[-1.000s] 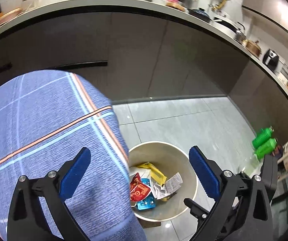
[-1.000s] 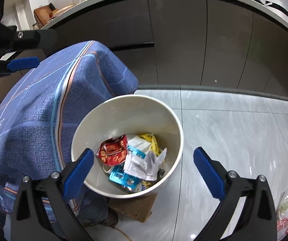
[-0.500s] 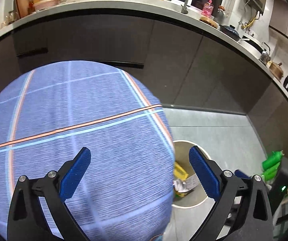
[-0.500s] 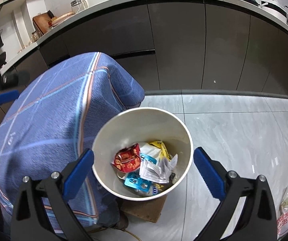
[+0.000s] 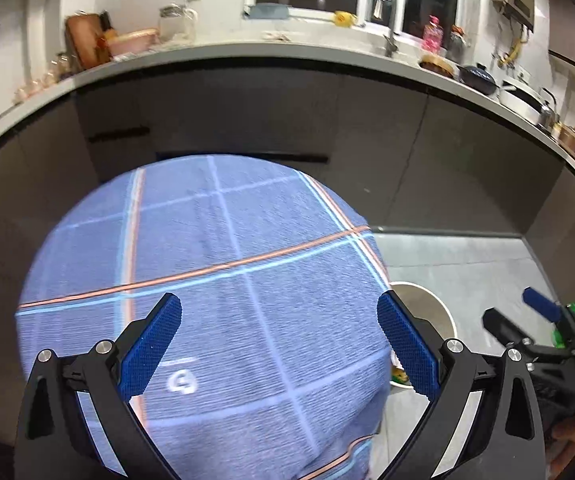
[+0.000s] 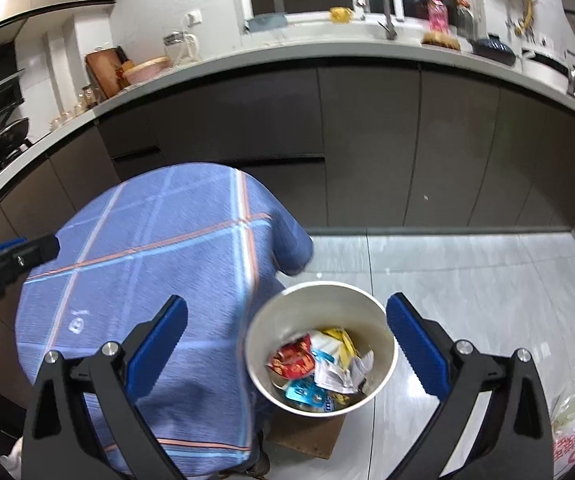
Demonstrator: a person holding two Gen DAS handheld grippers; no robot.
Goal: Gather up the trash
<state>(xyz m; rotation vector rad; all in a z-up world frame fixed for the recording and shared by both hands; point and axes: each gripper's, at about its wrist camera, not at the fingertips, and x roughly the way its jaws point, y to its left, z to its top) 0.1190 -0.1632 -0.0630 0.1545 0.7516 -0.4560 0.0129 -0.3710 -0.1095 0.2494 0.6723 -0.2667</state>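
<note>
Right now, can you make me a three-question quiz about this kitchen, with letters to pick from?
1. Where is the bin?
A. on the floor beside the blue cloth
B. on the counter
C. in the sink

2. What colour are the gripper pads?
A. red
B. blue
C. green

3. How is the right gripper?
A. shut on a wrapper
B. open and empty
C. shut on the bin

Answers:
1 A, since the bin stands on the grey tiles by the cloth's edge.
2 B, as both pads show blue.
3 B, because its jaws stand wide apart above the bin with nothing between them.
</note>
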